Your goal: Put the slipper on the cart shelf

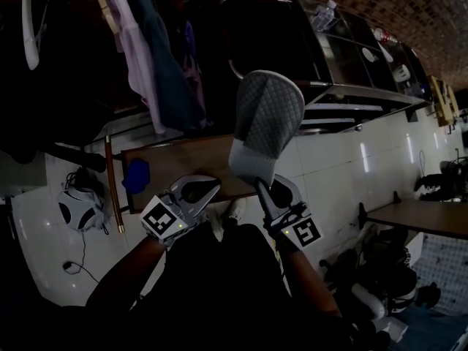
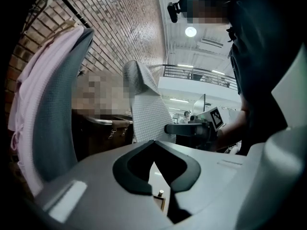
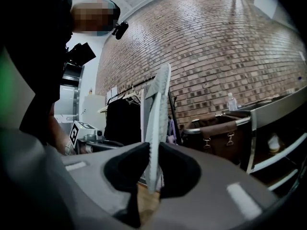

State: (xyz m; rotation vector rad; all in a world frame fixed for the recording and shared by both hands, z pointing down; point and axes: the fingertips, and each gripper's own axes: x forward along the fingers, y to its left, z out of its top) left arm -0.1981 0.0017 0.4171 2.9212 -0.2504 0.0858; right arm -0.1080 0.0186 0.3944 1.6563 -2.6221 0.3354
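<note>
A grey quilted slipper (image 1: pixel 267 119) stands upright in the air, sole edge toward me, in front of the metal cart (image 1: pixel 344 92). My right gripper (image 1: pixel 257 184) is shut on its lower end. In the right gripper view the slipper (image 3: pixel 158 114) rises edge-on between the two dark pads, which press on both of its sides. My left gripper (image 1: pixel 213 185) hangs just left of it, shut with nothing in it. In the left gripper view the slipper (image 2: pixel 146 109) shows beyond the touching jaw tips. The cart's shelves (image 3: pixel 271 152) lie to the right.
Clothes (image 1: pixel 157 57) hang on a rack at the upper left, over a wooden board (image 1: pixel 183 163) with a blue item (image 1: pixel 137 174). A brown bag (image 3: pixel 216 133) hangs on the cart's end. A bottle (image 1: pixel 324 14) stands on the cart top. A table (image 1: pixel 424 214) is at the right.
</note>
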